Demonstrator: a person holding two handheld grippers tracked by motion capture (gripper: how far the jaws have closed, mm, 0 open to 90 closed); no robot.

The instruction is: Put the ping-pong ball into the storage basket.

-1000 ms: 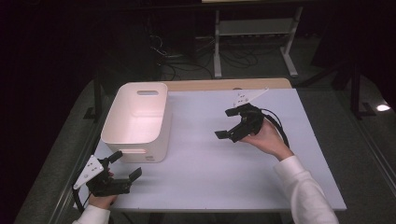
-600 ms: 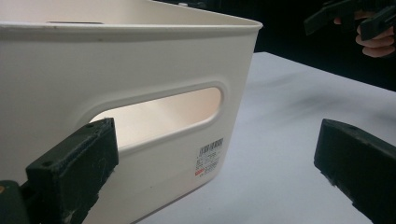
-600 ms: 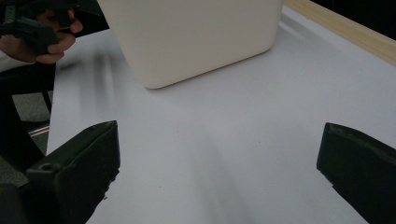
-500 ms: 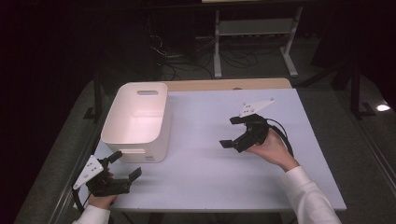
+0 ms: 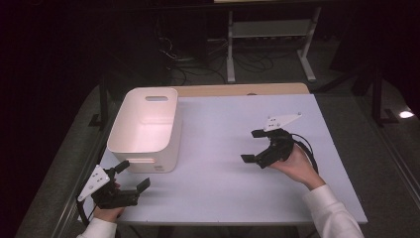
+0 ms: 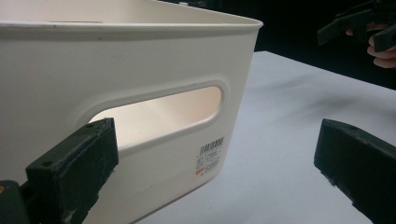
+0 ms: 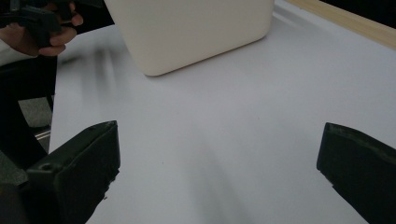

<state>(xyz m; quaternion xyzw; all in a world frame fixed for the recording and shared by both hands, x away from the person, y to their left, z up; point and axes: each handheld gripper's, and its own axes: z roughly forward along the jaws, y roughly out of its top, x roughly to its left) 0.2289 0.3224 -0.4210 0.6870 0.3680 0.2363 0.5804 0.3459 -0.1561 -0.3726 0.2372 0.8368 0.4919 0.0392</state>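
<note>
Your left gripper [image 5: 132, 176] sits at the table's [image 5: 218, 198] near-left edge, jaws wide, empty | white handled bin [image 5: 143, 129] just ahead, its slot handle facing you | bare tabletop across the middle | your right gripper [image 5: 253, 145] well right, jaws wide, holding nothing.

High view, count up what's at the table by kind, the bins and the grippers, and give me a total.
White bin: 1
Black grippers: 2, the left gripper and the right gripper, both open and holding nothing
Total: 3 things at the white table
</note>
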